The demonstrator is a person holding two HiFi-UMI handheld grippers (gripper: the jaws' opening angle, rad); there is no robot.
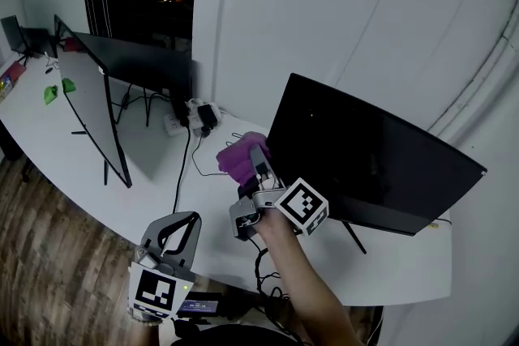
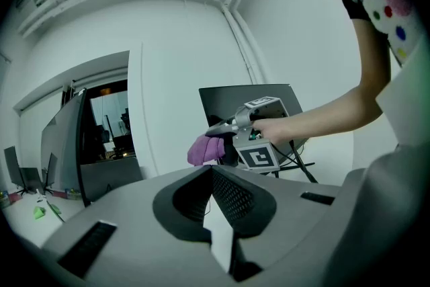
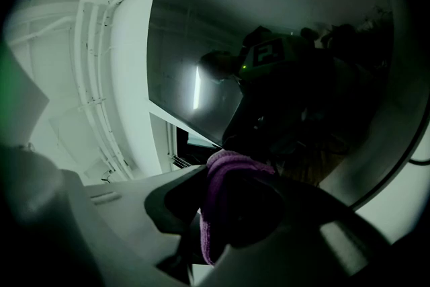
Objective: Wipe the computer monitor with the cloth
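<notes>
The right gripper (image 1: pixel 258 160) is clamping its jaws on the crumpled purple cloth (image 1: pixel 236 159) at the 9 o'clock edge of the wide black computer monitor (image 1: pixel 373 158) — the left gripper (image 1: pixel 186 219) is hanging at its 7 o'clock, jaws together, empty.

The white table (image 1: pixel 154 198) in front of you curves along the wall. At your right, the black monitor (image 1: pixel 373 158) stands on it on thin dark legs (image 1: pixel 354 237). At your left a second screen (image 1: pixel 93 113) stands nearly edge-on, with another dark one (image 1: pixel 146 65) behind it. Between the two sides a white power strip (image 1: pixel 195 116) lies by the wall, and a black cable (image 1: pixel 180 174) runs from it to the near edge. Small green things (image 1: pixel 50 96) lie at the far left end.
</notes>
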